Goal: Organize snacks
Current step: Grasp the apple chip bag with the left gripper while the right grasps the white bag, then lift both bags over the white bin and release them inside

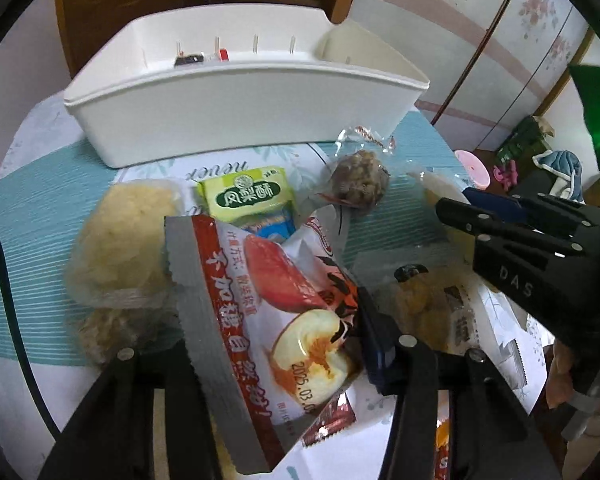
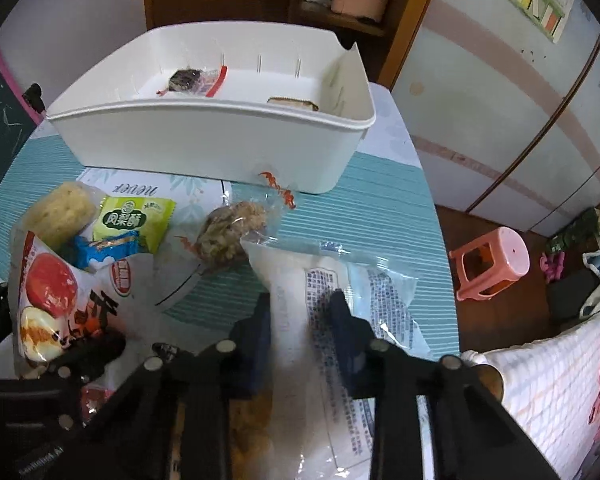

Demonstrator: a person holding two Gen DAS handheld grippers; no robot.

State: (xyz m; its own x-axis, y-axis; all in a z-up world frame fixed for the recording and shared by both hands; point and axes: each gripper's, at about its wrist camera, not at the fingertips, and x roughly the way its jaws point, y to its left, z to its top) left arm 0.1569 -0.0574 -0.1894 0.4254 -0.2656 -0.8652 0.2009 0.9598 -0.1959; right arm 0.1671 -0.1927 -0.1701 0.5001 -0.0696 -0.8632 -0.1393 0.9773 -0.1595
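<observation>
Gripping the red-and-white apple snack bag (image 1: 284,308), your left gripper (image 1: 276,356) has its fingers clamped on the bag's lower half, and the bag stands tilted between them with its silver serrated edge up and to the left. Your right gripper (image 2: 302,320) is closed on a clear packet with blue print (image 2: 340,300); the packet sticks forward past the fingertips, lying low over the teal striped tablecloth (image 2: 380,208). Ahead of both sits the white bin (image 1: 236,112), with a dark wrapped snack (image 2: 186,79) and a second small pack (image 2: 292,102) on its floor. Between you and the bin lie a green pineapple-cake pack (image 1: 246,194), a blue wrapper (image 2: 110,250) just beside it, a pale yellow cake (image 1: 120,236) and a brown nut ball in clear film (image 1: 360,184). The two grippers are near each other, right of the apple bag.
</observation>
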